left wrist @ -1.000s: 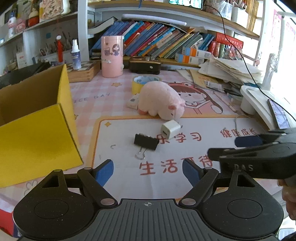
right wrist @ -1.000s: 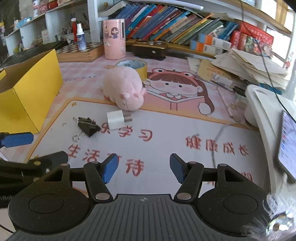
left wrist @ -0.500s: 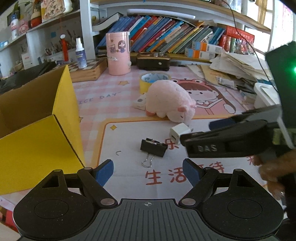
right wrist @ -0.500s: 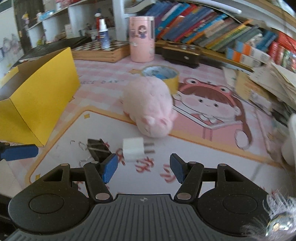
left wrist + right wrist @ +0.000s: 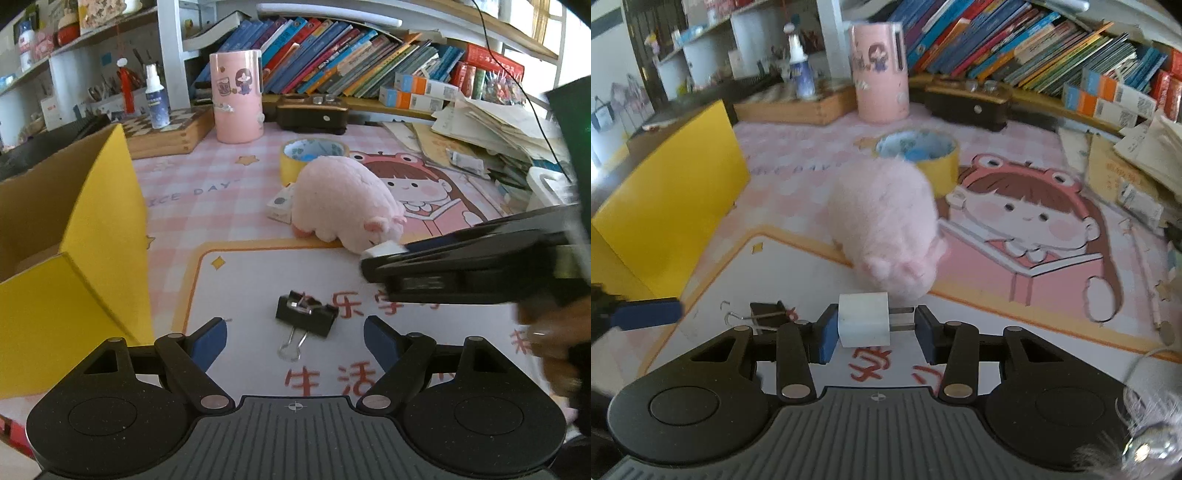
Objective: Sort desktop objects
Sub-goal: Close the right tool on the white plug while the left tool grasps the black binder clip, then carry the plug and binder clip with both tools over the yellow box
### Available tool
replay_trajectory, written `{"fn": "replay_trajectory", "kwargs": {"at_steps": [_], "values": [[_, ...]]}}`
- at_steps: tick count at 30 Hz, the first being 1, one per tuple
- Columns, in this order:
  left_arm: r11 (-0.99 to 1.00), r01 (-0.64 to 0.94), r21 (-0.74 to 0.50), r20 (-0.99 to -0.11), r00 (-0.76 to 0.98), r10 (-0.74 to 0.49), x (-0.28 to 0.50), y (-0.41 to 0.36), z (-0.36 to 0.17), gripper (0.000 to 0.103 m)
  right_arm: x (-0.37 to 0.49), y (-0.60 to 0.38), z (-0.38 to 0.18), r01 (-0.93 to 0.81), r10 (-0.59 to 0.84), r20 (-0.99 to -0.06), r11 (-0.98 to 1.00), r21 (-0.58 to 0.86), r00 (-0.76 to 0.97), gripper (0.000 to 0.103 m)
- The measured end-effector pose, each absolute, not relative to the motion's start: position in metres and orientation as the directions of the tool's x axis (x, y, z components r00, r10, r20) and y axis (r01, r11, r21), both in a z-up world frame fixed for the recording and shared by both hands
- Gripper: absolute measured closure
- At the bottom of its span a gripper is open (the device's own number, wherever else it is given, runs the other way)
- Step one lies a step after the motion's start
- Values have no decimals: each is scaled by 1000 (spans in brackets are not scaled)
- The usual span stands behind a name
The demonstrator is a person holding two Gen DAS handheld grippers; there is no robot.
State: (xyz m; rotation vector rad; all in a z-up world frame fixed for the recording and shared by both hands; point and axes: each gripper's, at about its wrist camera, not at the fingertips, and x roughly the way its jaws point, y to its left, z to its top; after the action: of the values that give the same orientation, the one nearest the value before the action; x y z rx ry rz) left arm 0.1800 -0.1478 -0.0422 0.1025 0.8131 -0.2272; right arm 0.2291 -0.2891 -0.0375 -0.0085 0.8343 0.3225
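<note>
Sitting between right gripper pads, white charger plug seen at lower centre of right wrist view: left pad touching body, right pad at prong tips, contact there not resolvable. Pink plush just behind plug. Left gripper fingers held wide apart, nothing between; binder clip lying ahead on mat. Yellow box at frame left.

The right gripper has advanced from the lower right of the desk mat to the white charger, and its jaws have narrowed around it. The left gripper has moved closer to the binder clip, now between its spread fingers.
</note>
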Motion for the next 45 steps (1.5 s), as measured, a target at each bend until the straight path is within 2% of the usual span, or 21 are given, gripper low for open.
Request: {"fn": "replay_trajectory", "kwargs": {"at_steps": [6, 13, 16, 22, 32, 45], "values": [[951, 309, 33, -758, 628, -178, 202, -160, -60, 44, 220, -310, -29, -255, 253, -724, 961, 110, 642, 62], [932, 362, 24, -755, 617, -220, 210, -158, -68, 48, 216, -320, -27, -237, 233, -724, 966, 99, 650, 62], [922, 387, 20, -745, 620, -244, 212, -158, -68, 59, 214, -321, -28, -232, 227, -727, 968, 96, 648, 62], [926, 377, 3, -739, 625, -253, 210, -155, -65, 61, 211, -320, -27, -234, 226, -726, 968, 92, 649, 62], [945, 286, -158, -666, 676, -316, 183, -129, -23, 60, 196, -305, -18, -266, 254, -715, 959, 98, 652, 62], [956, 216, -199, -655, 696, -293, 137, -93, -17, 60, 157, -267, -8, -309, 271, -715, 948, 81, 644, 62]]}}
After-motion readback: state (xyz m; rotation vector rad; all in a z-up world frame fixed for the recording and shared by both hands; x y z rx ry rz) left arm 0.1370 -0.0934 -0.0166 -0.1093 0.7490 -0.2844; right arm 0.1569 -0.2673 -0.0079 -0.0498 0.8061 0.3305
